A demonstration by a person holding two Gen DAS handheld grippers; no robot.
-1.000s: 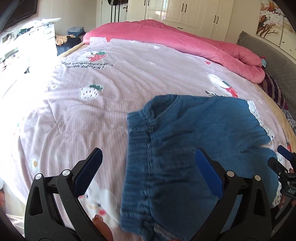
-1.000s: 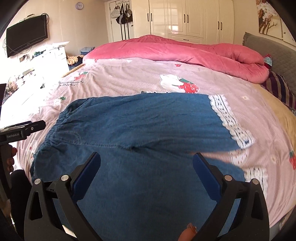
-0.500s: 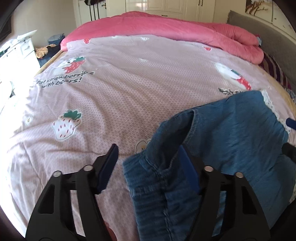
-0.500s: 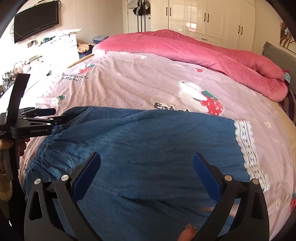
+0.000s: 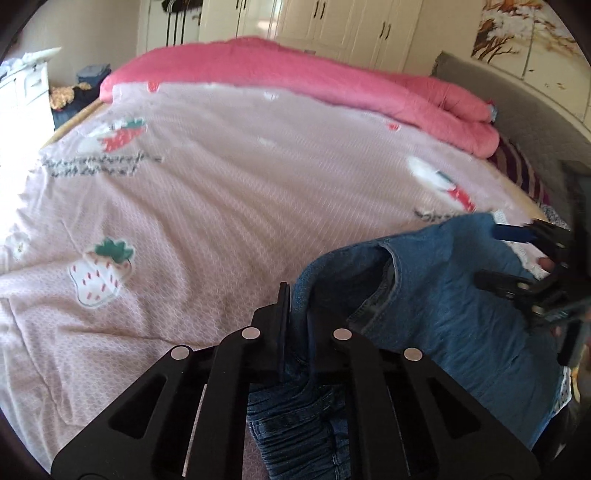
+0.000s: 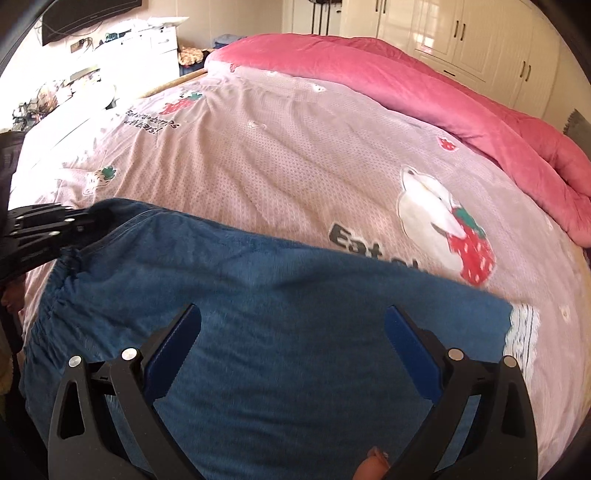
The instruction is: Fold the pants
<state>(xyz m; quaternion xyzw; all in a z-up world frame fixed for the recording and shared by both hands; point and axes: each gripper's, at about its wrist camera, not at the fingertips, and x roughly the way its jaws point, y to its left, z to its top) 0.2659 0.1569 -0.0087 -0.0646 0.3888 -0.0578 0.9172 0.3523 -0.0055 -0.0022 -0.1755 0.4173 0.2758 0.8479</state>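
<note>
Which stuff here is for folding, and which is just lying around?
For the job:
- blue denim pants
- left gripper, shut on the waistband
- right gripper, open above the pants

Lying about:
- pink strawberry-print bedsheet
- rolled pink quilt
- white cupboards

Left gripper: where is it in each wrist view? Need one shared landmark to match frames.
Left wrist view: left gripper at bottom centre, jaws shut on the elastic waistband of the denim pants.
Right wrist view: left gripper at the left edge, clamped on the same waistband corner of the pants.
Shared landmark: the rolled pink blanket along the far side of the bed.
</note>
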